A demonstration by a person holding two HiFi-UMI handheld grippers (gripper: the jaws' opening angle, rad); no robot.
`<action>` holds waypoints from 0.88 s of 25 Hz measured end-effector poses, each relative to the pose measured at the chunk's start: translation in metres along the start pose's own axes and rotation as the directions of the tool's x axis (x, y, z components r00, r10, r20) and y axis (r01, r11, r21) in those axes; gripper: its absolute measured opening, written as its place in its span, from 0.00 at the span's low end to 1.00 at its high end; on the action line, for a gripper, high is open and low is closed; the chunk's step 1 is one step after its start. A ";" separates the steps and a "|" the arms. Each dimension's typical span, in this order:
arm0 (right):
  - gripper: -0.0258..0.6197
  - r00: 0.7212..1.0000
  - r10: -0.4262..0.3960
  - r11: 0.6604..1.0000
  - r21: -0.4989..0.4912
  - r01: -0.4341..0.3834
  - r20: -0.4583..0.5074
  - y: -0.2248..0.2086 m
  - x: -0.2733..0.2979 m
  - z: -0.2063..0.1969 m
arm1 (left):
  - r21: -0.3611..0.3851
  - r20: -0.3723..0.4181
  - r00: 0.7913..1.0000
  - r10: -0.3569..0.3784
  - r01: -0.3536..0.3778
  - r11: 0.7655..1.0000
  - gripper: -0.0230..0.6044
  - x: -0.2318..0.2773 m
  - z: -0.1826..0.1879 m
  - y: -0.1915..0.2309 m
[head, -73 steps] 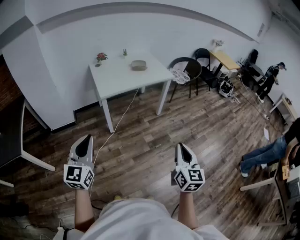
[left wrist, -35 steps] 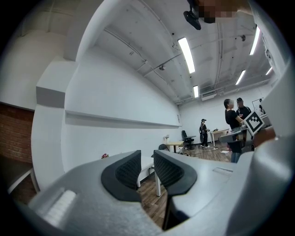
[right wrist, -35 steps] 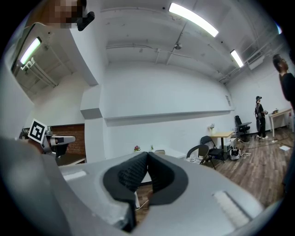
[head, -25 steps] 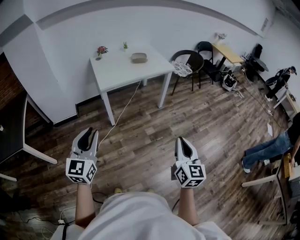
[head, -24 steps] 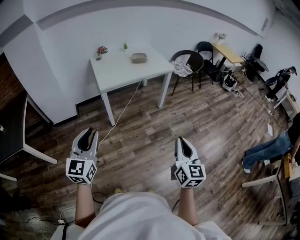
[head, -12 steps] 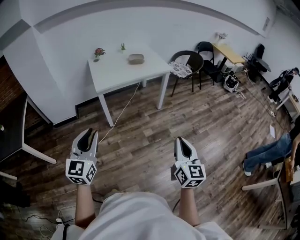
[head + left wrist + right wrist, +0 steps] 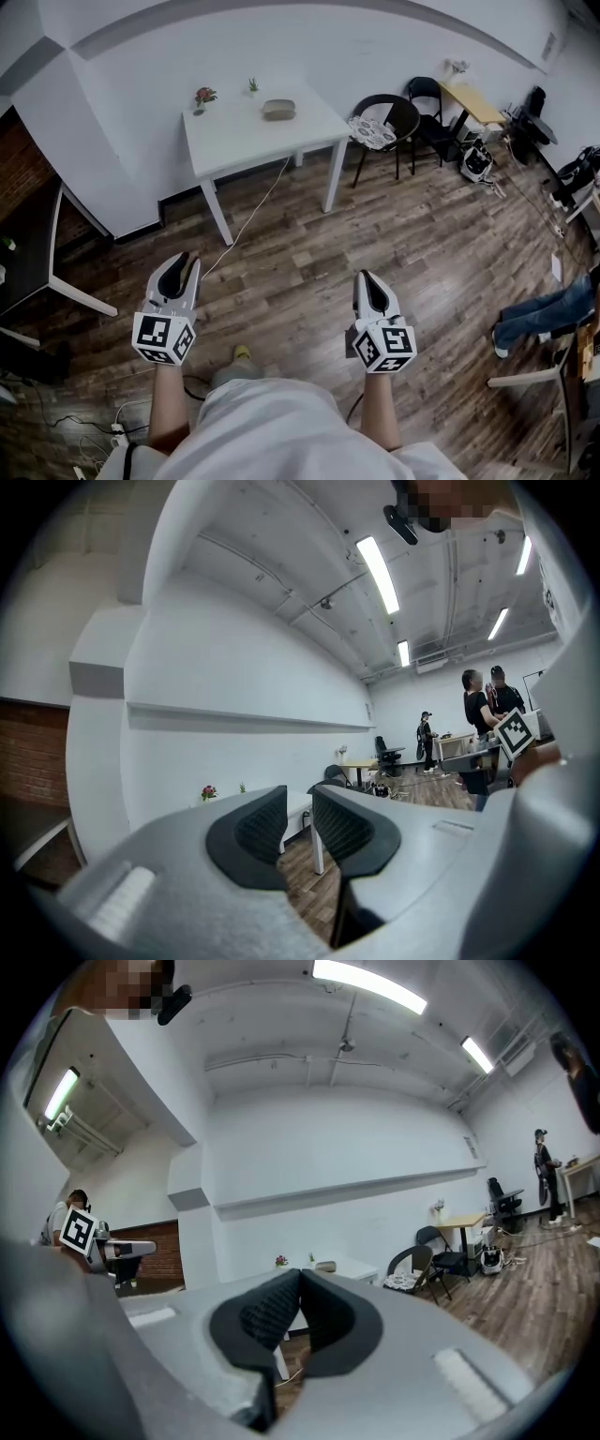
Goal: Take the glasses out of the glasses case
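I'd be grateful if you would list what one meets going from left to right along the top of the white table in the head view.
Pot of red flowers → small green plant → glasses case.

A bench at the back wall, two grippers over the floor well in front of it.

The bench (image 7: 234, 150) stands against the wall. On it, the glasses case (image 7: 278, 109) lies near the back edge, toward the right. A flower pot (image 7: 202, 97) stands at the back left corner, and a small plant (image 7: 253, 86) stands between the pot and the case. A chair (image 7: 384, 131) stands just right of the bench, with a small table (image 7: 469, 98) farther right. A cable (image 7: 248, 220) runs from under the bench across the floor (image 7: 309, 253). The left gripper (image 7: 181, 262) and the right gripper (image 7: 367, 281) are side by side above the floor, well apart from the bench.
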State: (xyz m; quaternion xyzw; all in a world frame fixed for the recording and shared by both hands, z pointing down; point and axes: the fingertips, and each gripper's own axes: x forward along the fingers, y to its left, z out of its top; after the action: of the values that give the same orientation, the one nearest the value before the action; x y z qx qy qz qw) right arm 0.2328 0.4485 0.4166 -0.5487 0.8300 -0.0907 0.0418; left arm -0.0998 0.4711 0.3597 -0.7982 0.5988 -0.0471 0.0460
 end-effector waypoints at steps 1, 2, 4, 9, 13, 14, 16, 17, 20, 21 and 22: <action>0.04 1.000 0.002 1.000 0.002 -0.002 -0.001 -0.002 0.003 -0.001 | 0.000 -0.001 1.000 0.000 0.000 1.000 0.19 0.004 -0.001 0.000; 0.04 1.000 0.002 1.000 0.004 -0.002 -0.002 -0.004 0.007 -0.002 | 0.001 -0.003 1.000 0.000 0.000 1.000 0.19 0.008 -0.002 0.001; 0.04 1.000 -0.001 1.000 0.004 0.001 -0.006 -0.009 0.014 -0.002 | -0.001 -0.010 1.000 -0.003 0.003 1.000 0.19 0.017 -0.006 0.001; 0.04 1.000 -0.023 1.000 -0.005 0.023 -0.021 -0.021 0.041 -0.003 | -0.020 -0.021 1.000 -0.021 0.020 1.000 0.19 0.048 -0.015 0.011; 0.04 0.999 -0.039 0.999 -0.013 0.038 -0.033 -0.026 0.076 -0.003 | -0.038 -0.022 0.999 -0.025 0.024 0.999 0.19 0.082 -0.023 0.033; 0.04 0.999 -0.040 0.999 -0.016 0.040 -0.035 -0.025 0.086 -0.003 | -0.041 -0.021 0.999 -0.026 0.025 0.999 0.19 0.091 -0.024 0.040; 0.04 0.998 -0.048 0.999 -0.022 0.047 -0.037 -0.026 0.105 -0.001 | -0.049 -0.020 0.999 -0.030 0.029 0.998 0.19 0.109 -0.027 0.052; 0.04 0.998 -0.053 0.998 -0.024 0.052 -0.038 -0.026 0.115 0.000 | -0.054 -0.019 0.999 -0.035 0.034 0.998 0.19 0.118 -0.028 0.058; 0.04 0.997 -0.065 0.998 -0.029 0.064 -0.041 -0.023 0.147 0.005 | -0.063 -0.020 0.999 -0.050 0.049 0.997 0.19 0.144 -0.032 0.078; 0.04 0.997 -0.068 0.997 -0.031 0.067 -0.042 -0.022 0.159 0.007 | -0.068 -0.020 0.998 -0.054 0.053 0.996 0.19 0.154 -0.032 0.086; 0.04 0.997 -0.071 0.997 -0.032 0.070 -0.043 -0.020 0.171 0.010 | -0.073 -0.019 0.998 -0.057 0.055 0.996 0.19 0.163 -0.032 0.095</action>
State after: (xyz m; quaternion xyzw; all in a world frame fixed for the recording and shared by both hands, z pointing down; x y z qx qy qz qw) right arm 0.1851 0.2824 0.4161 -0.5761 0.8122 -0.0915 0.0118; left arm -0.1493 0.2872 0.3827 -0.8152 0.5781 -0.0351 0.0091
